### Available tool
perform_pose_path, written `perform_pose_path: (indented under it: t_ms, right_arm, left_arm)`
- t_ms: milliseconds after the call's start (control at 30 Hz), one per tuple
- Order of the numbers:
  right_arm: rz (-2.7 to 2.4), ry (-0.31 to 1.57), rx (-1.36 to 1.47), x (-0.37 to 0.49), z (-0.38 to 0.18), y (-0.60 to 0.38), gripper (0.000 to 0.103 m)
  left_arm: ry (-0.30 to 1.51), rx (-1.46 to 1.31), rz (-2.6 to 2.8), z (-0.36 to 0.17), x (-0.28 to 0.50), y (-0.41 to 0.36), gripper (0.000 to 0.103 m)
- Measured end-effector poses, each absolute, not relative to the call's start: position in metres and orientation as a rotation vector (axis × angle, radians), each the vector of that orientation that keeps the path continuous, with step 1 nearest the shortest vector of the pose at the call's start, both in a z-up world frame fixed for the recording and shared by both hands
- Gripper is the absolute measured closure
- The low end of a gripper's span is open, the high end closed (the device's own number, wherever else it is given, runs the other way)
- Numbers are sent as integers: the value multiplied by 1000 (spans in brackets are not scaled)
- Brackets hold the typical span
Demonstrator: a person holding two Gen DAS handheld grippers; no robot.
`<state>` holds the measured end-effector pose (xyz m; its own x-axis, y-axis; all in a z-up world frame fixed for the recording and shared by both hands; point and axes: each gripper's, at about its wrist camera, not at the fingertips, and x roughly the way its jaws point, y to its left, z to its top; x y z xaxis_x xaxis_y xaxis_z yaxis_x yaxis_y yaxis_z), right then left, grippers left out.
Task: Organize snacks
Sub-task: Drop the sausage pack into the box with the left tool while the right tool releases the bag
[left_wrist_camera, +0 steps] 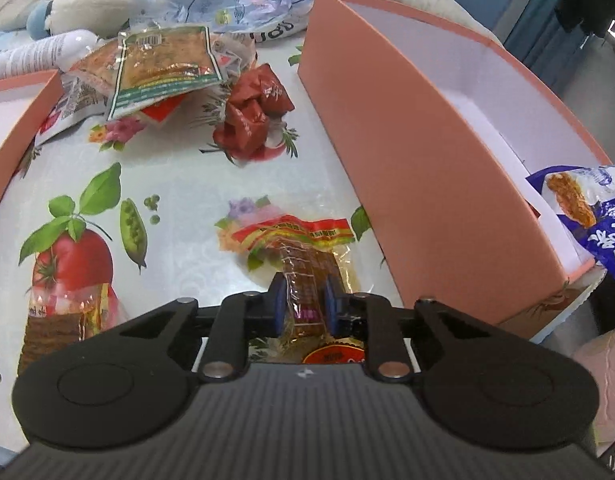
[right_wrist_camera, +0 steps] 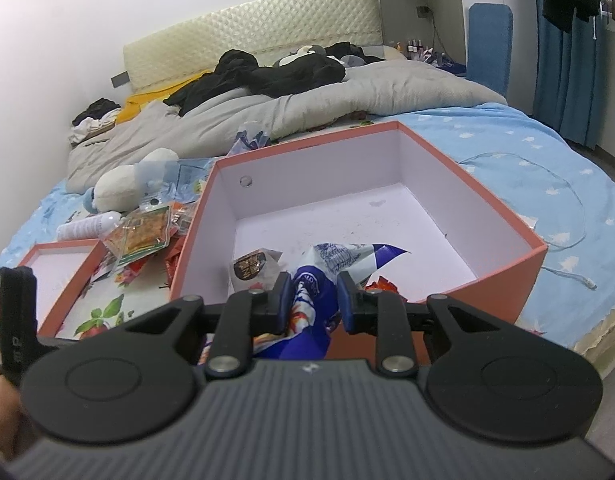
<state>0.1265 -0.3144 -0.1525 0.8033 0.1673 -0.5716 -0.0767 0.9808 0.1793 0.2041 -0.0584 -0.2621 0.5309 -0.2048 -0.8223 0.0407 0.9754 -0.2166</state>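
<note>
My left gripper (left_wrist_camera: 304, 302) points down at the flowered cloth (left_wrist_camera: 179, 184), shut on a clear snack packet (left_wrist_camera: 303, 256) of brown strips with a red and yellow top edge. The packet lies on the cloth just left of the large pink box (left_wrist_camera: 387, 128). My right gripper (right_wrist_camera: 313, 300) is shut on a blue and white snack bag (right_wrist_camera: 339, 258), held over the near side of the pink box (right_wrist_camera: 507, 276). That bag (left_wrist_camera: 587, 216) also shows at the right edge of the left wrist view. A small dark-labelled packet (right_wrist_camera: 251, 266) lies inside the box.
Red wrapped snacks (left_wrist_camera: 253, 116) and a green-edged packet (left_wrist_camera: 165, 66) lie in a pile further back. A shallow pink lid (left_wrist_camera: 23, 128) sits at the left, another clear packet (left_wrist_camera: 63, 316) near it. A plush toy (right_wrist_camera: 123, 188) and bedding lie behind.
</note>
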Motion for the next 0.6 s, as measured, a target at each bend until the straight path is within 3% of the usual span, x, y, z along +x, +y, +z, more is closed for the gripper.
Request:
perform_pose_path:
  t_ms: [233, 600]
  right_arm:
    - [136, 631, 139, 128, -152, -314, 76]
    - [128, 589, 128, 142, -140, -320, 77]
  left_arm:
    - [945, -242, -155, -234, 198, -57, 96]
    - [795, -262, -229, -134, 204, -67, 96]
